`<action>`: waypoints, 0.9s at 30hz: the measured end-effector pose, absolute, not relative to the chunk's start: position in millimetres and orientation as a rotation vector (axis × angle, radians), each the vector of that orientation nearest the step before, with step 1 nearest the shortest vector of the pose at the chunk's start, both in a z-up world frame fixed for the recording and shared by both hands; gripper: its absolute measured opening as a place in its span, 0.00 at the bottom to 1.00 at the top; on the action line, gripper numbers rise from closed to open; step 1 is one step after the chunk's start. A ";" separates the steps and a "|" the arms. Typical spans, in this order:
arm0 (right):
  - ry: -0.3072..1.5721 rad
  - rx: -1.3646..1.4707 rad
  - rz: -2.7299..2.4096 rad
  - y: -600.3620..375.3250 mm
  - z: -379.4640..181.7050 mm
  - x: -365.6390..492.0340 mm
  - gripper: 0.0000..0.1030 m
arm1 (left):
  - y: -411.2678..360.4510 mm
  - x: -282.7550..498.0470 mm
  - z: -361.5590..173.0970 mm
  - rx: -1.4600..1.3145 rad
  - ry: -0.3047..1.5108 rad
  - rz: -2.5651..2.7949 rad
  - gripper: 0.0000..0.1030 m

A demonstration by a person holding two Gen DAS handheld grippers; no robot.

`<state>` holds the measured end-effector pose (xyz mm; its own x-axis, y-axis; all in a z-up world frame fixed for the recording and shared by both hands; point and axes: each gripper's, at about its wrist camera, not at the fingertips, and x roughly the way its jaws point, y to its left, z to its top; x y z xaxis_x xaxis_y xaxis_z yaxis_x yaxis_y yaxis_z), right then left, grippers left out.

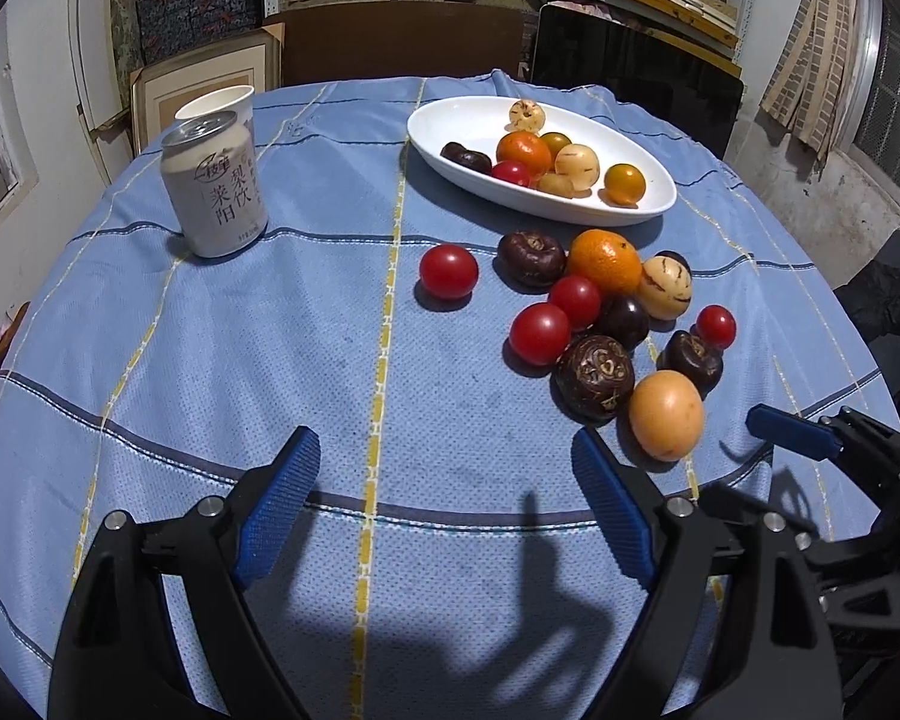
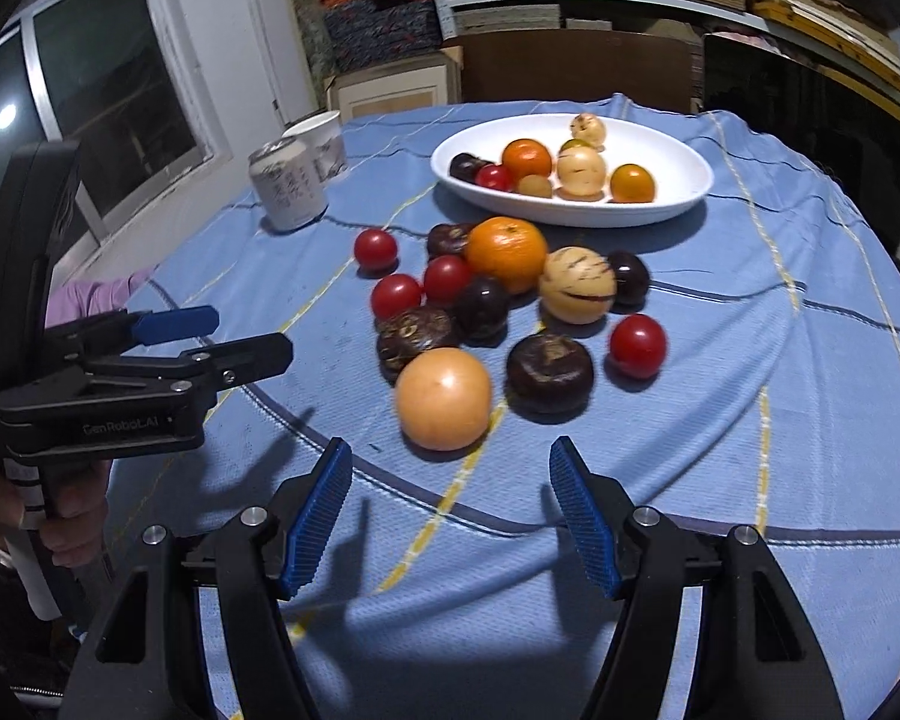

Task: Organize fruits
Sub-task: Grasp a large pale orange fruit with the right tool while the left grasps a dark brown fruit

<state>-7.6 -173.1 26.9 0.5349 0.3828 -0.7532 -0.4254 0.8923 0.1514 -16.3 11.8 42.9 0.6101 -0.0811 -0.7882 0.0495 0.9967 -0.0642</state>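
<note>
**Both grippers hang open near the loose fruit, with nothing gripped**

A white oval dish (image 1: 480, 120) sits toward the far side of a table under a blue checked cloth (image 1: 270, 330), and serves here as the landmark. Inside the dish lie several pieces: an orange fruit (image 1: 523, 151), a red tomato (image 1: 511, 172), a dark round fruit (image 1: 465, 157), pale striped ones and two yellow-orange ones.

Just in front of the dish, on the cloth, the loose fruit pile (image 2: 510, 300) is spread out. A mandarin (image 2: 507, 253) lies closest to the dish rim, with a pale striped fruit (image 2: 577, 284) beside it. Red tomatoes and dark brown fruits cluster around them, and one tomato (image 1: 448, 270) sits a little apart on the can's side. The pale orange fruit (image 2: 443, 399) lies farthest from the dish, at the near end of the pile.

Left of the dish stand a drink can (image 1: 214, 186) and, touching it behind, a paper cup (image 1: 216, 102).

The left gripper (image 1: 447, 480) is spread wide over bare cloth, well short of the dish, holding nothing. The right gripper (image 2: 450, 480) stands moderately open and empty, the pale orange fruit just beyond its tips.
</note>
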 end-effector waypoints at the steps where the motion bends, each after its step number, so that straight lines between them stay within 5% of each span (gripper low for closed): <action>1: 0.890 -0.065 0.484 -168.9 25.1 -5.8 0.67 | 13.2 -15.9 42.6 -0.041 0.912 -0.075 0.81; 9: 0.942 -0.138 0.447 -140.9 8.9 16.2 0.66 | 21.4 -14.6 41.7 -0.052 0.915 -0.066 0.81; 13: 0.923 -0.138 0.408 -141.0 10.3 21.4 0.42 | 22.4 -13.7 42.2 -0.051 0.917 -0.066 0.81; 27: 0.900 -0.014 0.430 -196.0 17.1 3.5 0.41 | -34.3 -2.5 38.5 0.037 0.938 -0.157 0.81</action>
